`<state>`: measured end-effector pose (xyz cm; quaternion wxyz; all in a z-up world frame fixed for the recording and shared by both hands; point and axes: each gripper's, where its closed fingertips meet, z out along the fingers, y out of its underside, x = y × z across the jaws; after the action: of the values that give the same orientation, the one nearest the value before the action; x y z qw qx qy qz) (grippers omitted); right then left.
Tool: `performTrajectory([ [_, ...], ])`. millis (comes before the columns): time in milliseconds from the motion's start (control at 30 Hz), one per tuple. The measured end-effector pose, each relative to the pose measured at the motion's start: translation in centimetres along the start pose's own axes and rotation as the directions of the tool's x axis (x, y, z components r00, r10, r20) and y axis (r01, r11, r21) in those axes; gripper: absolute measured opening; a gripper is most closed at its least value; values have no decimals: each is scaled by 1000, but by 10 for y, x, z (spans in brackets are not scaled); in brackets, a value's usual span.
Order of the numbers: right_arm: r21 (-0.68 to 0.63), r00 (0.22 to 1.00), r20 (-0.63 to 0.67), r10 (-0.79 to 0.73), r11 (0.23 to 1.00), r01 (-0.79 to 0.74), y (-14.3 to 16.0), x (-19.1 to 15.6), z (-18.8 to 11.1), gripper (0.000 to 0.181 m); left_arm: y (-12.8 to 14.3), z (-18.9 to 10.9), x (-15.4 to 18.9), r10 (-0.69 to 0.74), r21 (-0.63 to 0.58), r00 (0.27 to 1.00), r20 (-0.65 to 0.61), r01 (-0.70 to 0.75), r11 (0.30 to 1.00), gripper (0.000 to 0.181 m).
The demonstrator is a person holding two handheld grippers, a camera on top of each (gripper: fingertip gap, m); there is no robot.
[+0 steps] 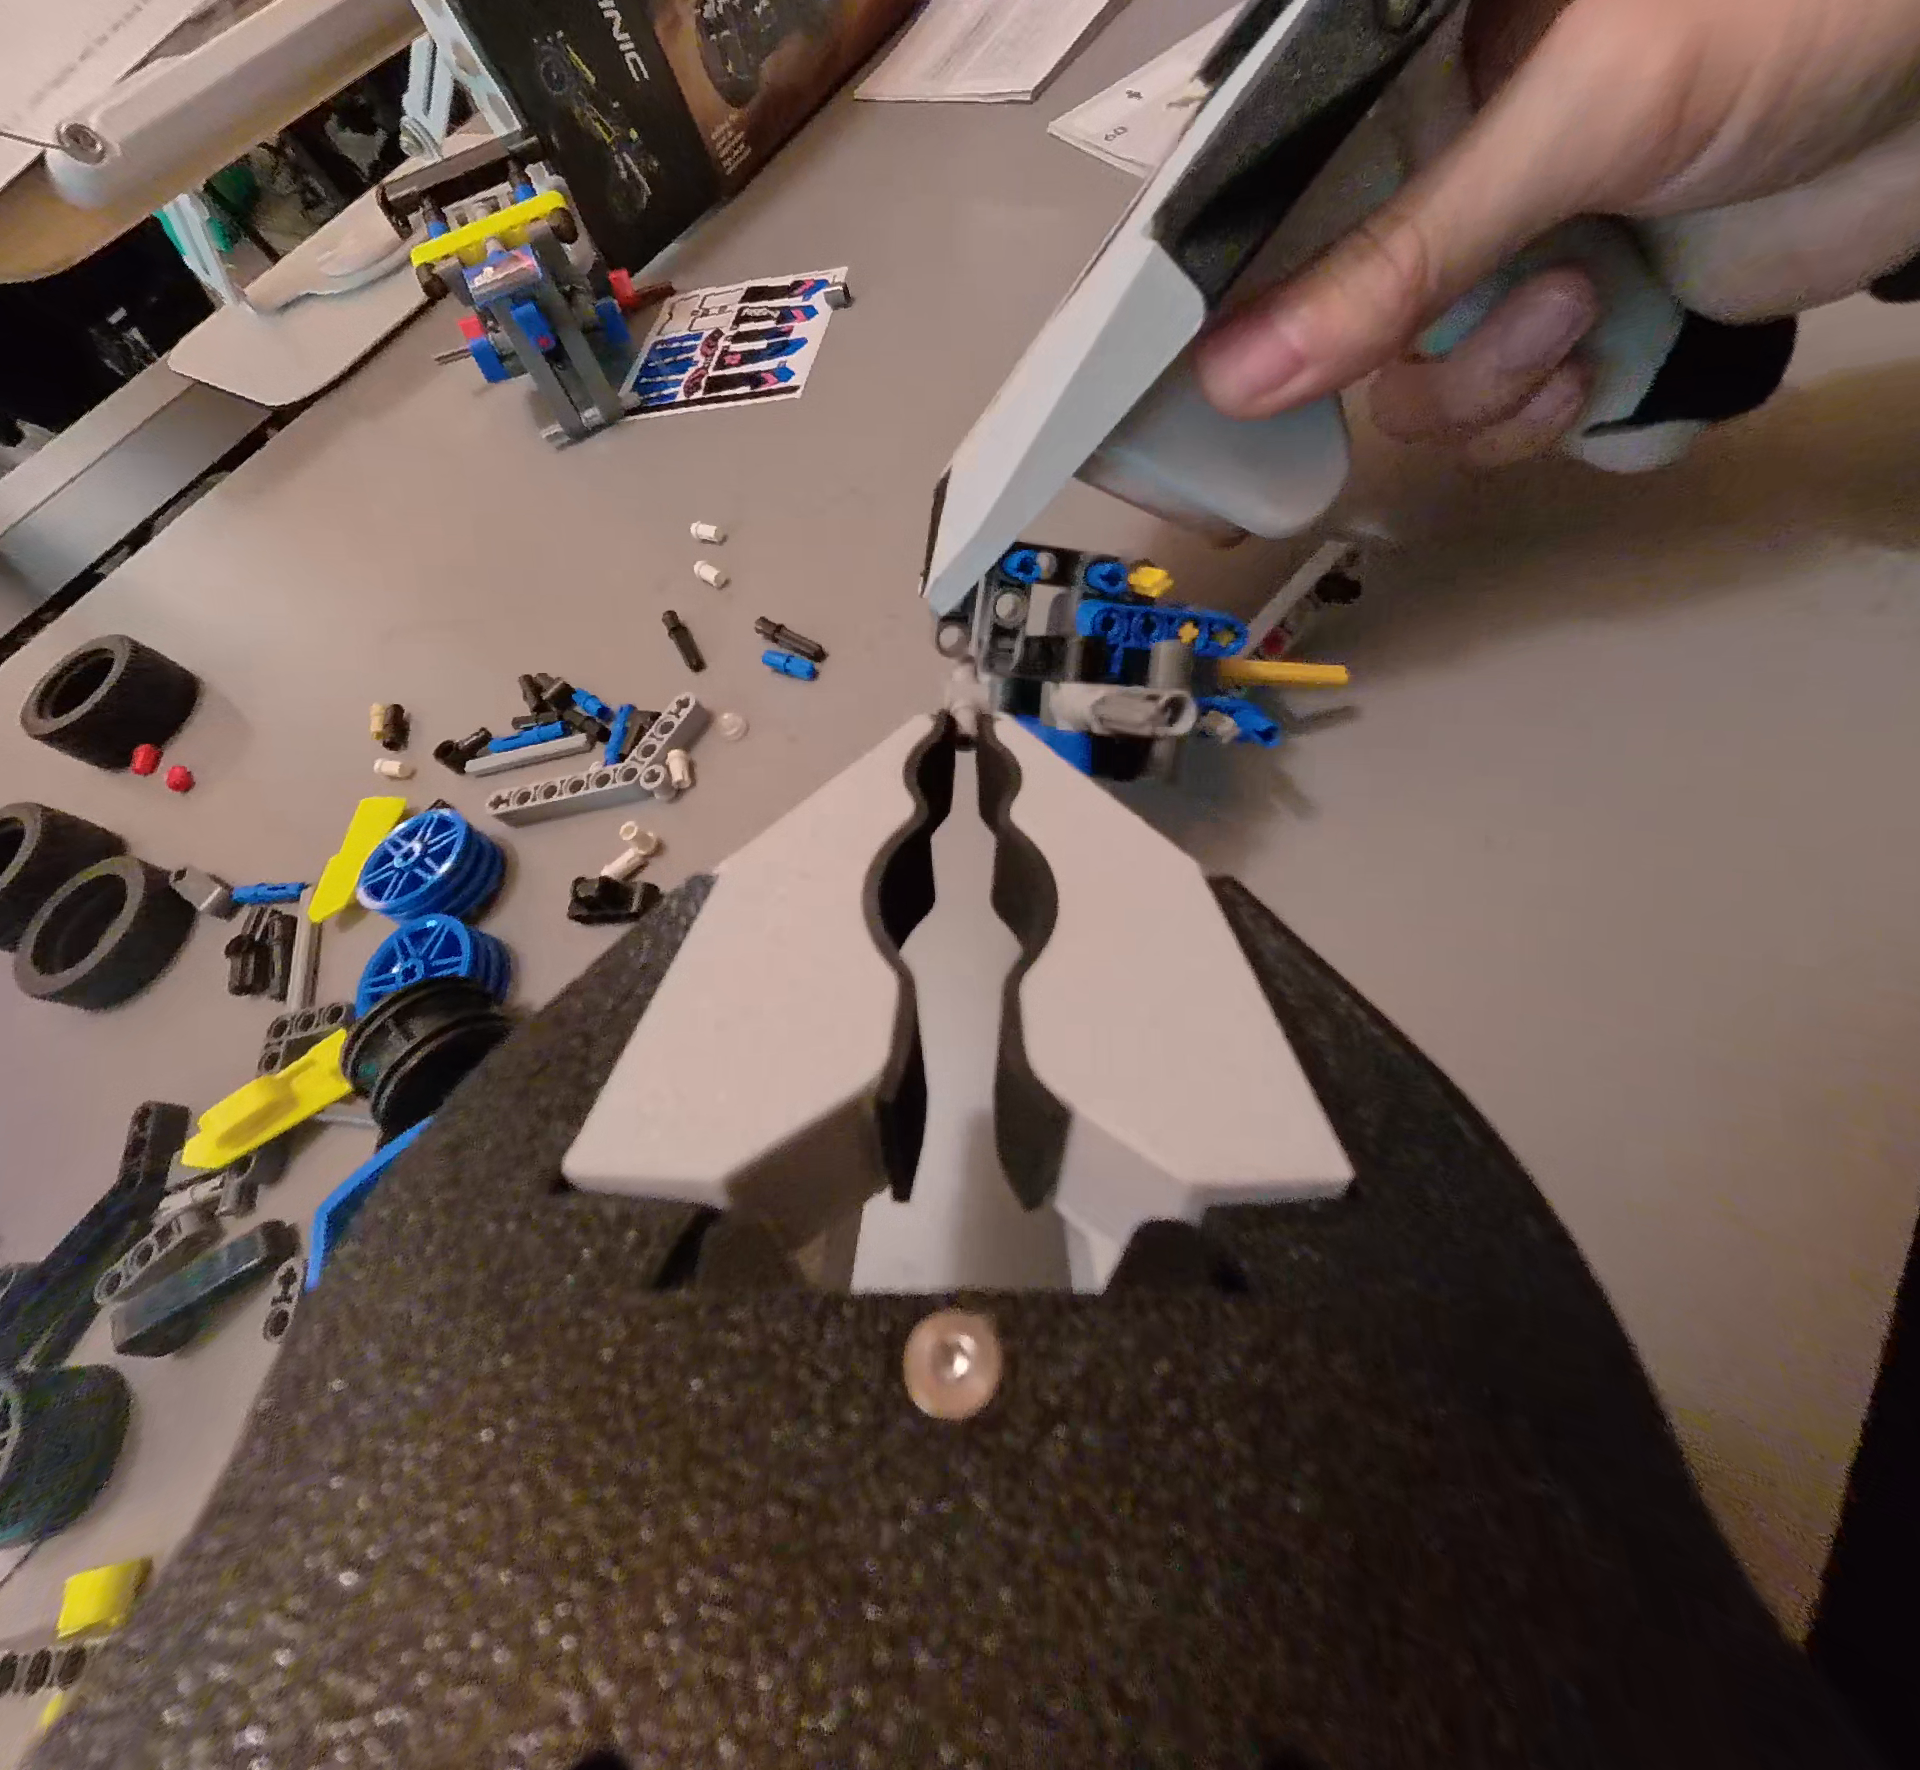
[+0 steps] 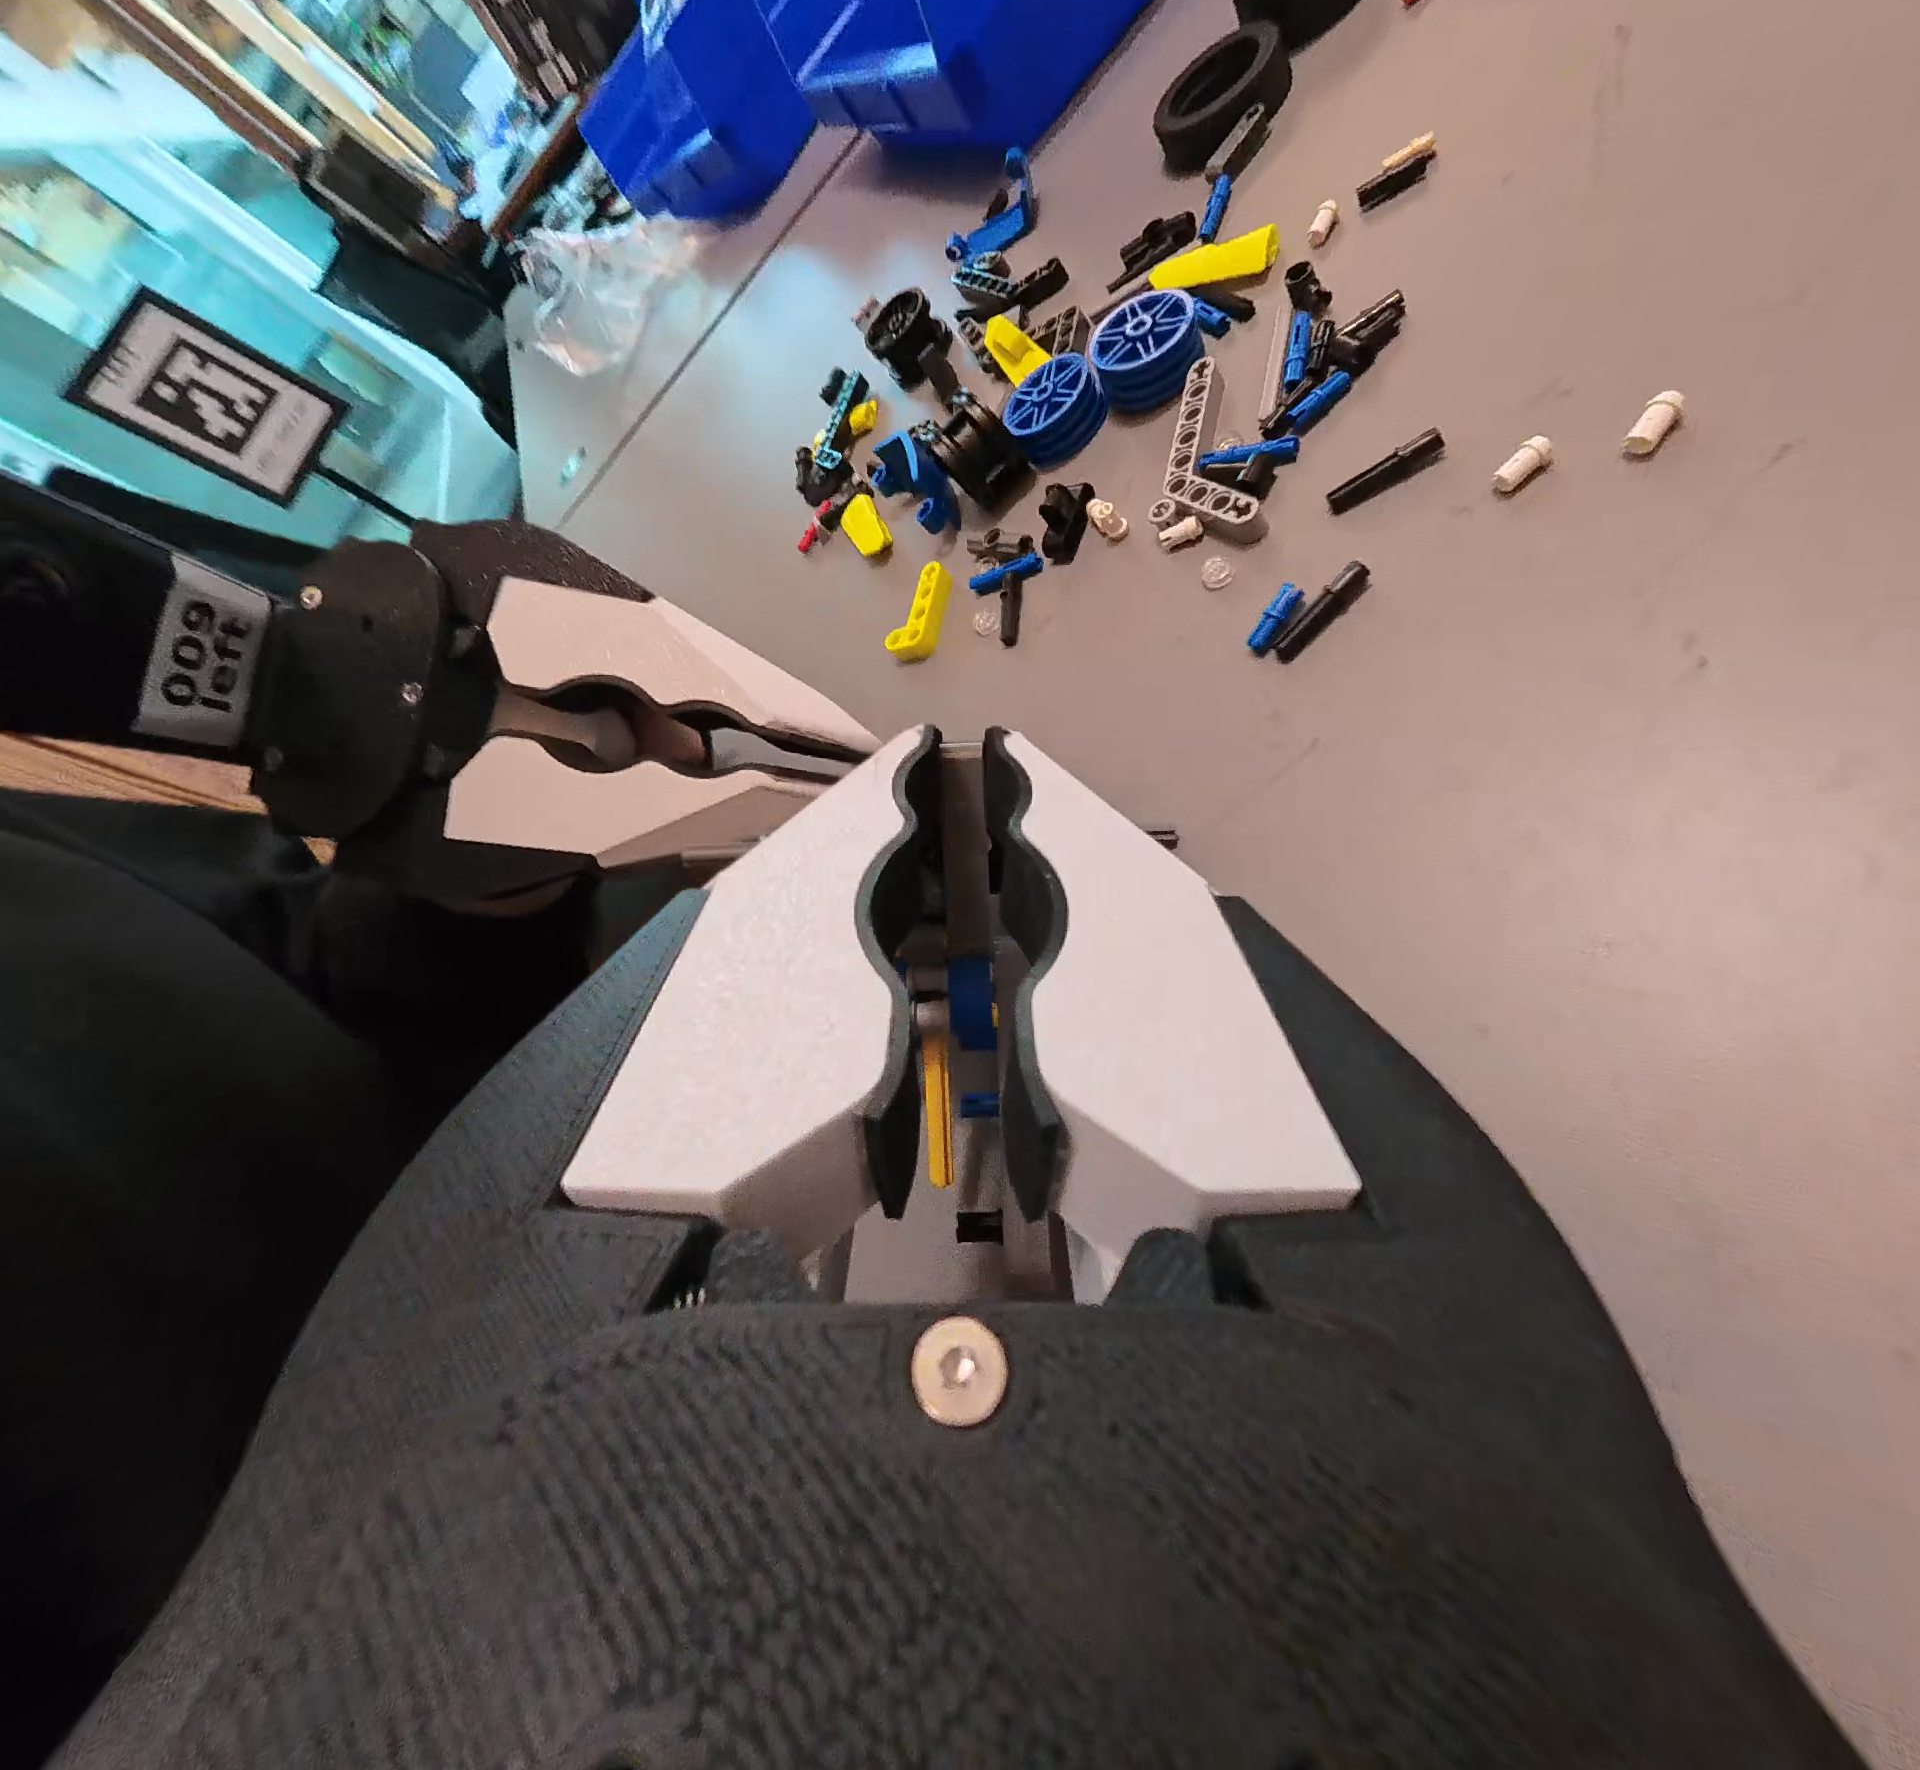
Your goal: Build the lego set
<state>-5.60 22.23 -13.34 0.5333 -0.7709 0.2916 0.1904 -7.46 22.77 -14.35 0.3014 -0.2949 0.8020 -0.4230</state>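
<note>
A partly built lego assembly point(image 1: 1112, 655) of blue, black and grey beams with a yellow axle hangs a little above the grey table point(image 1: 1455, 889). My right gripper point(image 1: 938, 590), held by a hand, comes in from the upper right and is shut on it. In the right wrist view the assembly point(image 2: 966, 993) sits between the right gripper's point(image 2: 961, 735) closed fingers. My left gripper point(image 1: 964, 725) is nearly shut on a small grey piece point(image 1: 962, 686) and presses it against the assembly's near left corner. The left gripper point(image 2: 868, 749) also shows at the left of the right wrist view.
Loose lego parts point(image 1: 582, 744), blue wheels point(image 1: 431, 863) and black tyres point(image 1: 104, 702) lie on the left of the table. Farther back stand a second sub-assembly with a yellow beam point(image 1: 509, 286), a sticker sheet point(image 1: 727, 349), the set's box point(image 1: 644, 6) and a booklet point(image 1: 1018, 16). Blue bins point(image 2: 883, 6) stand at the table's far side.
</note>
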Motion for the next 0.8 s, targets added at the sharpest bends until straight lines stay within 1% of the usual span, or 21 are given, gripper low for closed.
performTrajectory([
  [67, 18, 999, 33, 32, 999, -33, 1, -3, 1, 7, 0, 0, -1, 8, -1, 1000, 6, -8, 1000, 1],
  [267, 85, 997, 30, 68, 994, -70, -3, 2, -1, 7, -4, -4, -6, 42, 11, 998, 38, -43, 999, 1],
  [467, 129, 996, 52, 71, 989, -77, -5, -1, 2, 7, -4, -5, -8, 82, 3, 995, 53, -83, 997, 2],
  [800, 164, 997, 42, 65, 984, -71, -5, 0, 5, 6, -3, -5, -9, 157, -38, 983, 90, -154, 987, 1],
])
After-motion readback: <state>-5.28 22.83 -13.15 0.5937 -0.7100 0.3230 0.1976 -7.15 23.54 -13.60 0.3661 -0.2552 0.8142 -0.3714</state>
